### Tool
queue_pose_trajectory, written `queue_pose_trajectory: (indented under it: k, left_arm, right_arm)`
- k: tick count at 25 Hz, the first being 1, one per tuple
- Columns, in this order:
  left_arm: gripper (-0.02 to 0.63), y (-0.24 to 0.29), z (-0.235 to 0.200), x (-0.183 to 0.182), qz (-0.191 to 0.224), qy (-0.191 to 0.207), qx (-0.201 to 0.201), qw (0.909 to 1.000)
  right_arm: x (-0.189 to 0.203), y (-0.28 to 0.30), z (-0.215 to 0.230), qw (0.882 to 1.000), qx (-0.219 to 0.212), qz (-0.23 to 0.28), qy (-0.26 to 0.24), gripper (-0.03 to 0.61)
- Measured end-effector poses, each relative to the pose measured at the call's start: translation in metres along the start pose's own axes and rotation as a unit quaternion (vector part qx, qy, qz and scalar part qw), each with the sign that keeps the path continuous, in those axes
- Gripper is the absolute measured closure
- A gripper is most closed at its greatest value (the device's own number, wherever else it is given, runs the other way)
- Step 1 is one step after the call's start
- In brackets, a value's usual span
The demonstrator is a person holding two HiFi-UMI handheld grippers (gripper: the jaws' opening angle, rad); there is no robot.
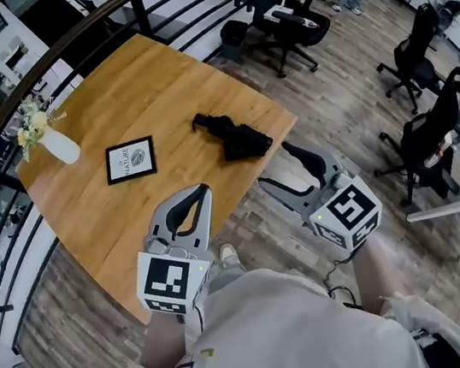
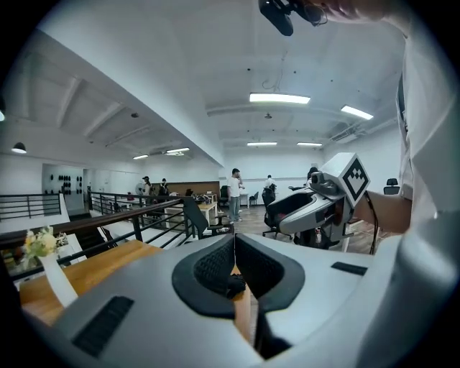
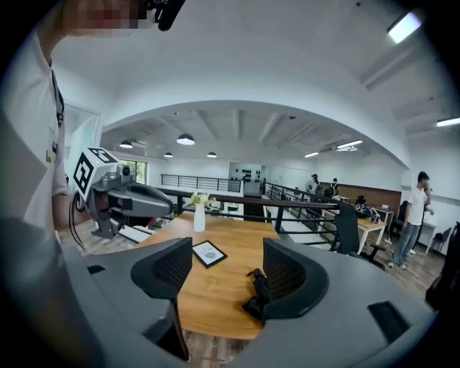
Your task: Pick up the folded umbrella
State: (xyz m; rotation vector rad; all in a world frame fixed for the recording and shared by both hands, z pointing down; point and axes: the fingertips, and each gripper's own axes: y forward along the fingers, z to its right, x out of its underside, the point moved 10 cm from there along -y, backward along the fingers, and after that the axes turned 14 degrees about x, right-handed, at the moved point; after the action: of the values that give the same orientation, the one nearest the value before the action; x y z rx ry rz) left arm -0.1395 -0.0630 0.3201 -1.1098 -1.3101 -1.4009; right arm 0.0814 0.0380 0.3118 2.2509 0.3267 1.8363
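The folded black umbrella [image 1: 234, 137] lies on the wooden table [image 1: 112, 93], near its right front edge. My right gripper [image 1: 284, 168] is open and hovers just off that edge, a short way short of the umbrella. In the right gripper view the umbrella [image 3: 255, 287] shows beside the right finger [image 3: 287, 277], apart from both pads. My left gripper [image 1: 203, 192] is shut and empty above the table's front edge, left of the umbrella. Its closed jaws hide most of the table in the left gripper view.
A framed picture [image 1: 130, 159] lies mid-table and a white vase with flowers [image 1: 58, 145] stands at the far left. A black railing [image 1: 61, 45] runs behind the table. Office chairs [image 1: 277, 15] stand on the wood floor to the right.
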Motion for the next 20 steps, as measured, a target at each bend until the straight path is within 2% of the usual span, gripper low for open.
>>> queue_pose_trajectory:
  k: [3, 10, 15, 20]
  left_arm:
    - [0.594, 0.004, -0.032, 0.021, -0.010, -0.023, 0.007, 0.9997]
    - [0.594, 0.020, -0.091, 0.066, -0.035, -0.082, 0.024, 0.9958]
    - [0.594, 0.033, -0.118, 0.087, -0.052, -0.111, 0.028, 0.9921]
    - [0.594, 0.053, -0.135, 0.108, -0.070, -0.136, 0.029, 0.9879]
  right_arm:
    - [0.007, 0.044, -0.006, 1.000, -0.003, -0.030, 0.003, 0.262]
    - [0.045, 0.133, -0.001, 0.992, -0.015, -0.108, 0.055, 0.262]
    - [0.061, 0.178, -0.002, 0.988, -0.023, -0.148, 0.042, 0.261]
    - [0.093, 0.217, 0.011, 0.980, -0.025, -0.193, 0.038, 0.262]
